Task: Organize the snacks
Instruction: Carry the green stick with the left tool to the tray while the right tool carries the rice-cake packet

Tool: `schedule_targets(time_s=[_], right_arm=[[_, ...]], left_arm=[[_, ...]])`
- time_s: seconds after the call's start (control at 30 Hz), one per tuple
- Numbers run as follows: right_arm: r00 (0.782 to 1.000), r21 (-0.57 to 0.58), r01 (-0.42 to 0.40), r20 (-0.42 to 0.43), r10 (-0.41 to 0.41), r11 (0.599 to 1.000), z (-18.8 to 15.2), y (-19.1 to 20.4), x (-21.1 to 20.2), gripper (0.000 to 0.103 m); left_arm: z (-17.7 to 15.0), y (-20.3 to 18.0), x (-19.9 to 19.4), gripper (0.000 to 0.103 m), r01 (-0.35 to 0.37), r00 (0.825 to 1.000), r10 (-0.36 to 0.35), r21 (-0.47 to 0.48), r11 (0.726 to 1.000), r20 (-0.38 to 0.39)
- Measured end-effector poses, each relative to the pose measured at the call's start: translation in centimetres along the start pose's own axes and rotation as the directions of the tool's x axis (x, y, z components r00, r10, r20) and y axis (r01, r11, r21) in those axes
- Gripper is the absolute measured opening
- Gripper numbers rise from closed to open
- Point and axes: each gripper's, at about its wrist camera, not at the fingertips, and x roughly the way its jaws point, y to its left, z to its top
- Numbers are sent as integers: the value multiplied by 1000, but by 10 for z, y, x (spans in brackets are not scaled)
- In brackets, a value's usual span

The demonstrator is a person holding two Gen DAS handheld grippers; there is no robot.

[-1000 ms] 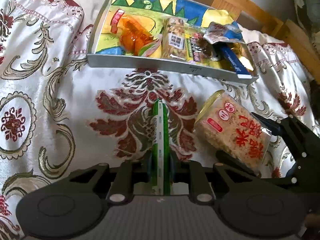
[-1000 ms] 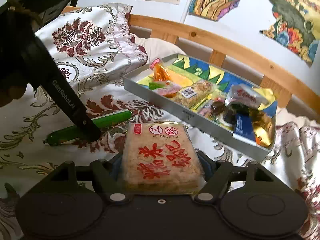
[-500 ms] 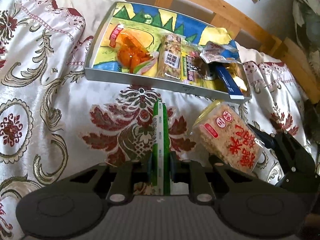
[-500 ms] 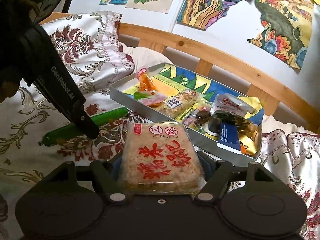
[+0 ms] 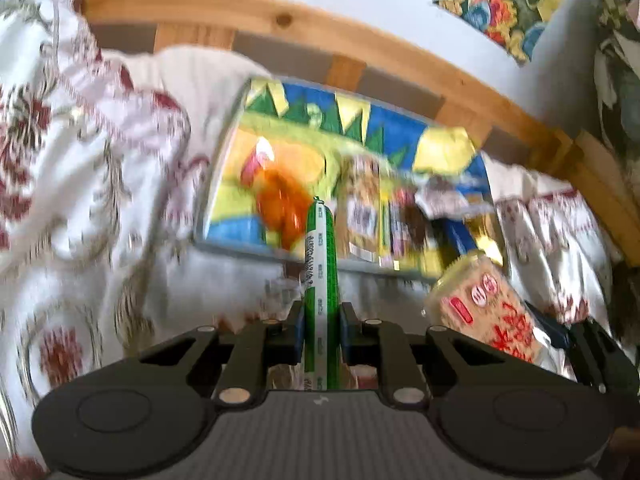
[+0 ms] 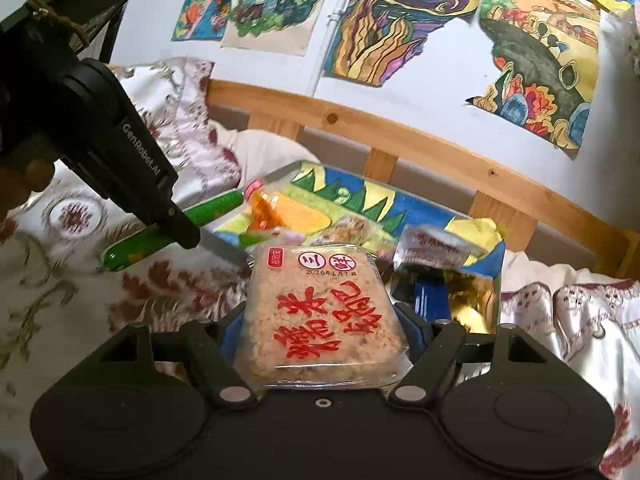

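My left gripper (image 5: 320, 336) is clamped on the green stick (image 5: 320, 280), jaws pressed against both its sides. The stick points toward the tray (image 5: 224, 184), its tip over the tray's near wall beside the orange pack (image 5: 280, 208). My right gripper (image 6: 320, 328) is clamped on the rice cake (image 6: 320, 312), which I hold just in front of the tray's near wall (image 6: 224, 246), label up. From the right wrist I see the left gripper's finger (image 6: 176, 224) pinching the stick (image 6: 160, 232) above the bedspread (image 6: 60, 320), left of the tray. The tray lies on the bedspread before the wooden rail (image 6: 440, 152), with several packets inside; the left view is blurred
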Motion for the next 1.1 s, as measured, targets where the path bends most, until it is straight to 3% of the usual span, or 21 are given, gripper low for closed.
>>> schedule_targets(time_s=[0.27, 0.53, 0.9, 1.1], right_arm=[[999, 20, 8, 44, -9, 1000, 41, -14, 42, 76], [999, -29, 41, 29, -41, 999, 83, -34, 98, 76], [990, -53, 77, -112, -83, 996, 101, -85, 162, 76], [978, -2, 60, -201, -59, 998, 101, -98, 188, 76]], left_arm=[[49, -2, 24, 19, -7, 997, 8, -16, 1000, 83], [87, -10, 66, 19, -40, 994, 44, -46, 998, 103], [108, -23, 115, 19, -42, 994, 56, -137, 990, 99], [107, -27, 133, 19, -74, 995, 81, -115, 991, 59]])
